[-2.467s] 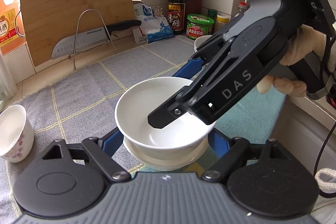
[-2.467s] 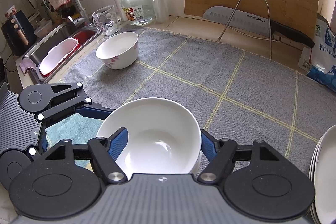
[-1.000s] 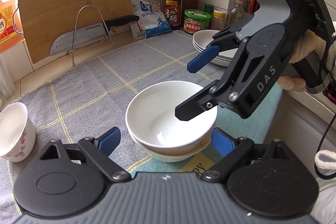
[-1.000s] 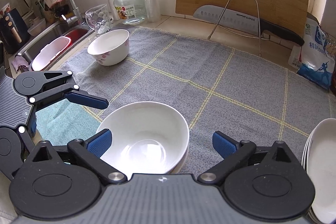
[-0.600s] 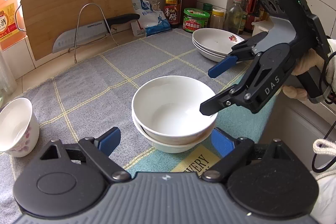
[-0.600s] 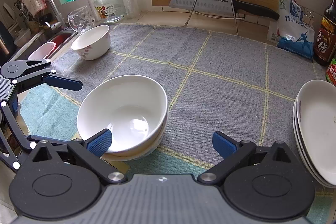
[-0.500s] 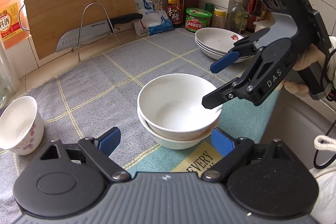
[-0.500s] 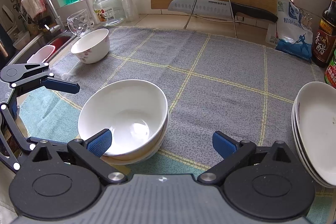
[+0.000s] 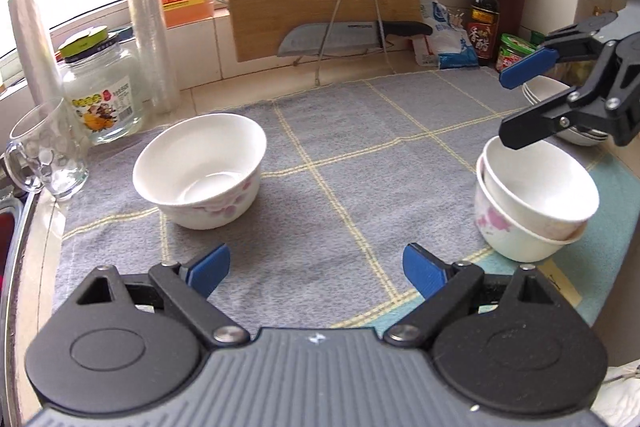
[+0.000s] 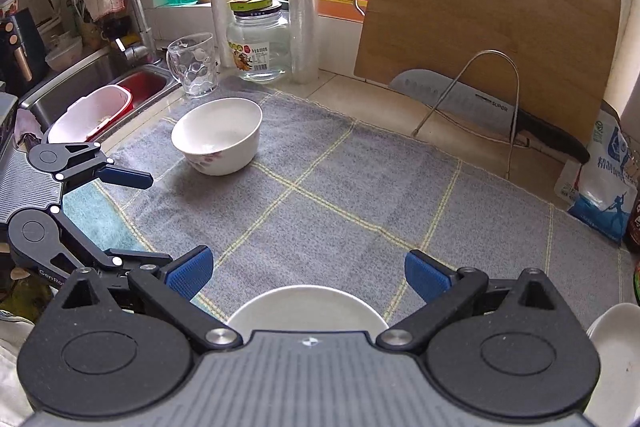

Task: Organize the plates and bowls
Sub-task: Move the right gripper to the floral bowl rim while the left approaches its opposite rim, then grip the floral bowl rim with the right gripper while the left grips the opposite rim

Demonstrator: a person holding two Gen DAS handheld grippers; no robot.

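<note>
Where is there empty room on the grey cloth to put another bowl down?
The grey checked cloth is bare between the lone floral white bowl and the two stacked white bowls. It is crowded near the glass mug, clear jar and knife stand.

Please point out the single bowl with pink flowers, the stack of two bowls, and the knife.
single bowl [image 9: 200, 163]: left wrist view, on its white inner wall.
stack of two bowls [image 9: 536, 187]: left wrist view, inside the upper bowl.
knife [image 10: 452, 95]: right wrist view, on the blade.

White bowl [image 9: 200, 171] (pink flowers); grey mat [image 9: 340, 155], yellow grid.
</note>
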